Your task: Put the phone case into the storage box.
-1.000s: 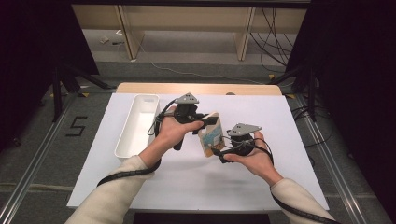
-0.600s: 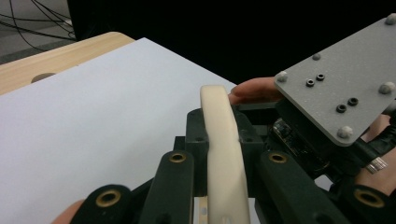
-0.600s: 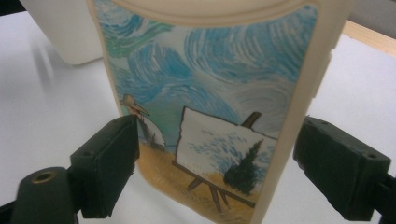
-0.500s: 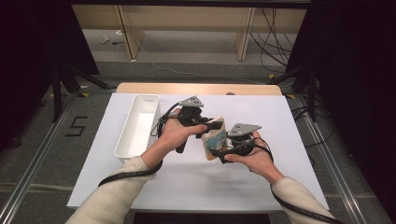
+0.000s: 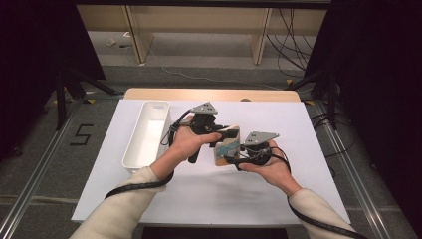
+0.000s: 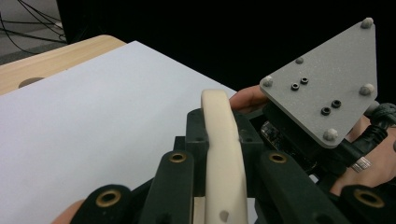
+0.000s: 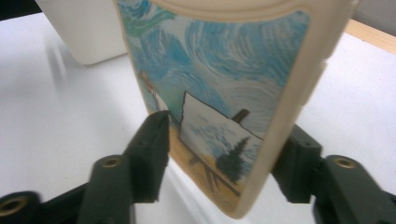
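The left tongs [image 5: 225,135] pinch the top edge of a painted phone case [image 5: 226,147]. The right tongs [image 5: 230,158] have just been closing around its lower end, above the worktop [image 5: 298,129].

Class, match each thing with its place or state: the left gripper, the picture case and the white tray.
Things:
1. left gripper
2. picture case
3. white tray

Places or states:
a. stands furthest left, nothing in it
b. shut on a thin cream edge
c. blue swirls painted on its face

Pairs: 1-b, 2-c, 3-a
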`<state>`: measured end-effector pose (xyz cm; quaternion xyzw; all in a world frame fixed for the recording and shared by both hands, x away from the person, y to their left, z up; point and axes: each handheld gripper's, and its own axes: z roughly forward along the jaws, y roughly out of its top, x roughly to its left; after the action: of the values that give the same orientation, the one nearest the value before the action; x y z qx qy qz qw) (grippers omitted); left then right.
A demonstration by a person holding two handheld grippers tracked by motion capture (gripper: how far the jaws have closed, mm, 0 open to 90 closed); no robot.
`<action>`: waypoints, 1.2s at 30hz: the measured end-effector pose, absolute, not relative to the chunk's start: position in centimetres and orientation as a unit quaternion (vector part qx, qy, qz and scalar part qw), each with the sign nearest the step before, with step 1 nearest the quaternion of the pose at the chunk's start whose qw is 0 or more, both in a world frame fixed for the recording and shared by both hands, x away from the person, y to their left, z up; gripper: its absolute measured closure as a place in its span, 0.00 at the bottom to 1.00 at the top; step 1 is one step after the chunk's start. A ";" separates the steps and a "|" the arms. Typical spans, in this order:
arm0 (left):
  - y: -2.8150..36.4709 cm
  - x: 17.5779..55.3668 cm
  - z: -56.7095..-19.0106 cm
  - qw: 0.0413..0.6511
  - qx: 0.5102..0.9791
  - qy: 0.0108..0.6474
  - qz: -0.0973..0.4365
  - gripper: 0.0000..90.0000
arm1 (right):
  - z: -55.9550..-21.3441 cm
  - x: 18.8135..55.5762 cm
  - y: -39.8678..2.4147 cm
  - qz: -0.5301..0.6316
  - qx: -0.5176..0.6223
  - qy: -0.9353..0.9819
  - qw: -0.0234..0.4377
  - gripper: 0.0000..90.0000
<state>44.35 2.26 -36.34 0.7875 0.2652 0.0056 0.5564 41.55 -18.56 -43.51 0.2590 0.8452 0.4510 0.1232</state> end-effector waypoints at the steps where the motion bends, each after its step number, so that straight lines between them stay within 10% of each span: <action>1: 2.3 44.4 -36.3 0.557 0.787 0.265 0.007 0.89 | -43.5 41.6 -18.6 0.451 0.258 0.845 0.123 0.55; 29: 2.7 44.6 -36.7 0.562 0.788 0.250 0.009 0.87 | -43.0 42.0 -19.3 0.434 0.268 0.854 0.098 0.83; 36: 3.0 44.7 -36.9 0.578 0.782 0.232 0.022 0.73 | -43.0 42.0 -19.5 0.435 0.274 0.852 0.099 0.89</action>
<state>44.72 2.98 -36.87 0.7817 0.2319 0.0221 0.5785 41.99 -19.47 -43.00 0.2739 0.8518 0.4354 0.0992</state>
